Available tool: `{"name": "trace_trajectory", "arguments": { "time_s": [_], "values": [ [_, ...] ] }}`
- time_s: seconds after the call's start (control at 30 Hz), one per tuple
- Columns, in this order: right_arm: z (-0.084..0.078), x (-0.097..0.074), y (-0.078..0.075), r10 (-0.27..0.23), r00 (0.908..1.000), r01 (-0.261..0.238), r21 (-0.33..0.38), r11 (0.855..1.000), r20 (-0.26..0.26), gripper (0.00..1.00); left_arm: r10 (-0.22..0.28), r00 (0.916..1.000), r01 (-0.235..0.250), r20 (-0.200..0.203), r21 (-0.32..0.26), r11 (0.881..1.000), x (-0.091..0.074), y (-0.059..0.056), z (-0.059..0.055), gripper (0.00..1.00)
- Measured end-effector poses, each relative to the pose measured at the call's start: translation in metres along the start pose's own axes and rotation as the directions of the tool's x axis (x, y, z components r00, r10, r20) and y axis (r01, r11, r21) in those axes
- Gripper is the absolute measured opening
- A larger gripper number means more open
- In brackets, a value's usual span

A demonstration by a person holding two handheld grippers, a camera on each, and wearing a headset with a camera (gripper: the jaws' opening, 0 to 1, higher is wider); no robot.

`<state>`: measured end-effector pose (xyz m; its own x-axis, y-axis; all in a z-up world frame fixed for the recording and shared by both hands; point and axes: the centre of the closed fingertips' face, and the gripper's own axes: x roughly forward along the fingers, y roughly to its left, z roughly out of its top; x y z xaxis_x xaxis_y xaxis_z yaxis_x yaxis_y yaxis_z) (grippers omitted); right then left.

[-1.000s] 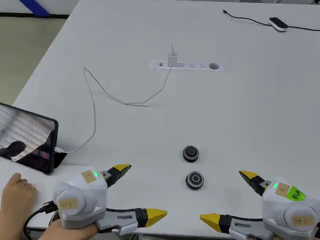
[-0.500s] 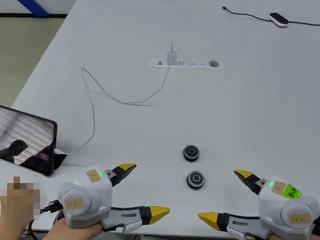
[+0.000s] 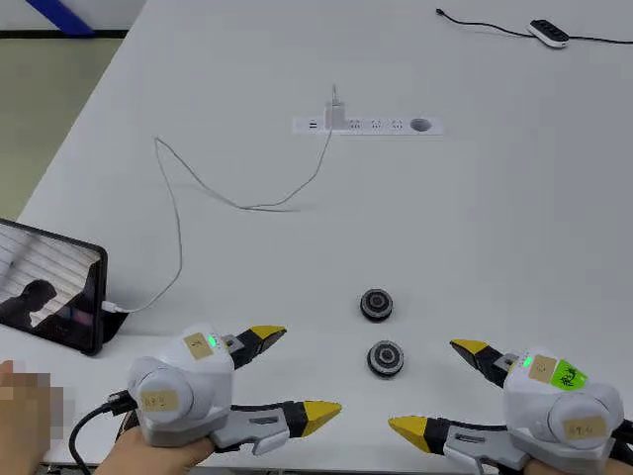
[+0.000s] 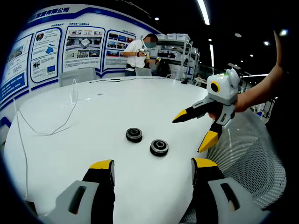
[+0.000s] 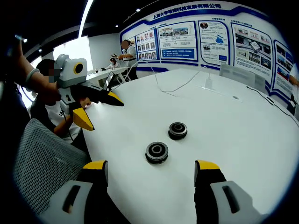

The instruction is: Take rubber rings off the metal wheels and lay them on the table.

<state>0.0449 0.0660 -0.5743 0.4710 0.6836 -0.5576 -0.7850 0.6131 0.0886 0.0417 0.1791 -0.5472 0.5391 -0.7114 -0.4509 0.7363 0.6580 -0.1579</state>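
Two small metal wheels with black rubber rings lie flat on the white table. The near wheel [image 3: 385, 358] [image 4: 159, 147] [image 5: 156, 152] sits between my two grippers, and the far wheel [image 3: 376, 305] [image 4: 133, 135] [image 5: 177, 130] rests just beyond it. My left gripper [image 3: 297, 374] [image 4: 153, 167] is open at the table's near edge, left of the wheels, holding nothing. My right gripper [image 3: 440, 391] [image 5: 152, 170] is open on the wheels' right, also holding nothing. Each gripper shows in the other's view, the right gripper [image 4: 196, 128] and the left gripper [image 5: 100, 109].
A tablet [image 3: 49, 295] leans at the left edge with a white cable [image 3: 178, 208] running to a power strip [image 3: 366, 126] at mid-table. A remote [image 3: 547, 33] with a black cord lies far right. A mesh chair [image 5: 39, 158] and people stand behind.
Both grippers have edged inward toward the wheels, the left one rightward and the right one leftward. The wheels have not moved on the table; the head camera shifted slightly.
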Motion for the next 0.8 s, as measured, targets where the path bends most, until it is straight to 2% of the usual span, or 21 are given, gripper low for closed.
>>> {"name": "trace_trajectory", "arguments": {
  "time_s": [0.4, 0.8],
  "values": [
    [0.002, 0.008, -0.002, 0.018, 0.9998, -0.018, 0.009, 1.0, -0.002, 0.72, -0.022, 0.9997, 0.023, -0.009, 0.017, 1.0, 0.014, 0.0, 0.004, 0.62],
    [0.0, 0.012, -0.001, 0.042, 0.999, -0.041, 0.026, 0.999, -0.016, 0.59, -0.054, 0.9982, 0.055, -0.026, 0.045, 0.997, 0.025, -0.003, 0.005, 0.52]
  ]
}}
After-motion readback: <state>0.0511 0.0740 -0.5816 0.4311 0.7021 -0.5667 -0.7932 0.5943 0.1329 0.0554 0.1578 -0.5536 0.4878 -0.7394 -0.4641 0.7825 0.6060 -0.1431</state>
